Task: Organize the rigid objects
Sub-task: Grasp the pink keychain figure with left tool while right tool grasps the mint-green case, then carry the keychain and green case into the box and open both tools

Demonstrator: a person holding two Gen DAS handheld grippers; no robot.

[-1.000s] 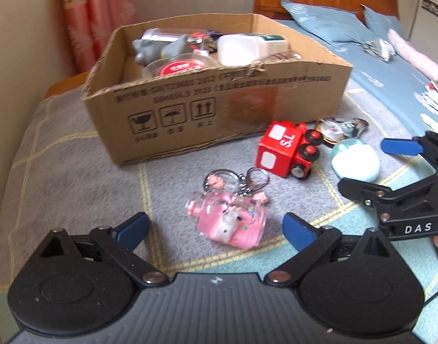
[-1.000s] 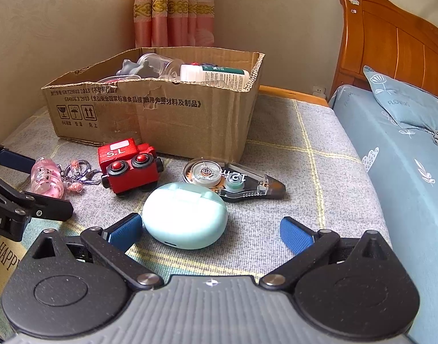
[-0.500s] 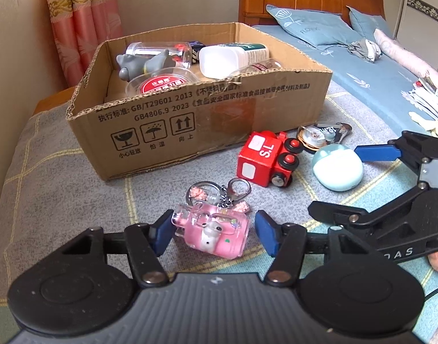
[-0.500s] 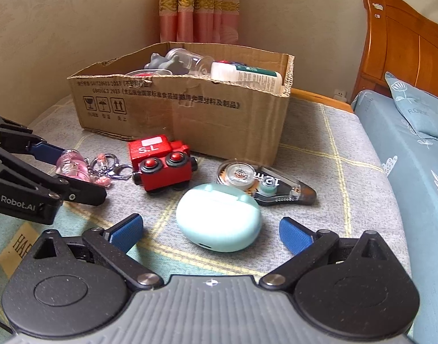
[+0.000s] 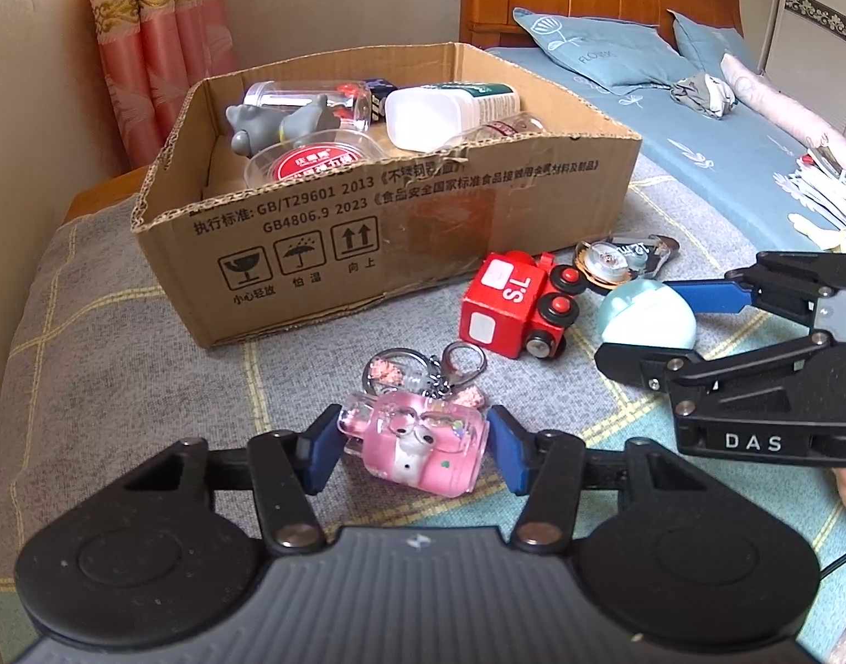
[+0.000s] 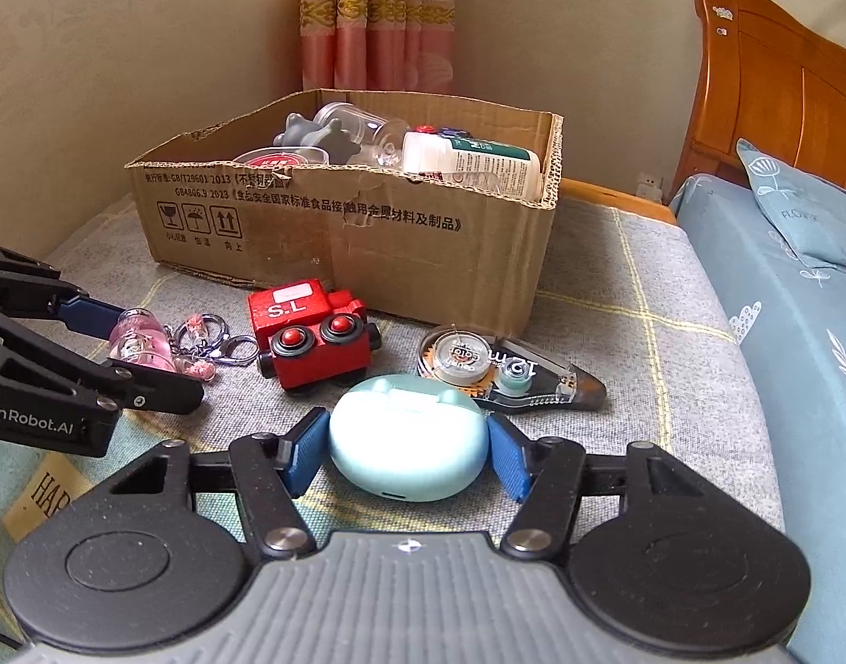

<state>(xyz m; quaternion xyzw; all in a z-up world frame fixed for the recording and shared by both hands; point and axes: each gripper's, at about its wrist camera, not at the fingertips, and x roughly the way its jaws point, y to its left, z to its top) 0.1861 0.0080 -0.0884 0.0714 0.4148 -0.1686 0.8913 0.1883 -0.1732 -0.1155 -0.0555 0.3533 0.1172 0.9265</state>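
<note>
The pink keychain charm point(image 5: 417, 445) lies on the grey blanket point(image 5: 118, 343) in front of the cardboard box point(image 5: 423, 232), and my left gripper point(image 5: 411, 451) has its blue pads on both sides of it. The jaws seem to touch its sides, but I cannot tell if they already press firmly. The mint earbud case point(image 6: 409, 445) lies a little to the right on the same blanket, between the jaws of my right gripper point(image 6: 406, 451); these too are closed in to its sides, and whether the grip is firm I cannot tell.

Just behind the case lie the red toy train point(image 6: 312, 332) and the clear correction tape point(image 6: 505, 368), both untouched and near the front wall of the box. The box already holds several things, among them a white bottle point(image 6: 472, 163) and a grey toy point(image 6: 312, 133).

I judge that I am at the grasping step for two objects at once. The next move calls for a full squeeze on each, then a straight lift high enough to pass over the box wall. The keychain rings point(image 5: 423, 365) hang loose and may drag or catch on the cardboard edge.
</note>
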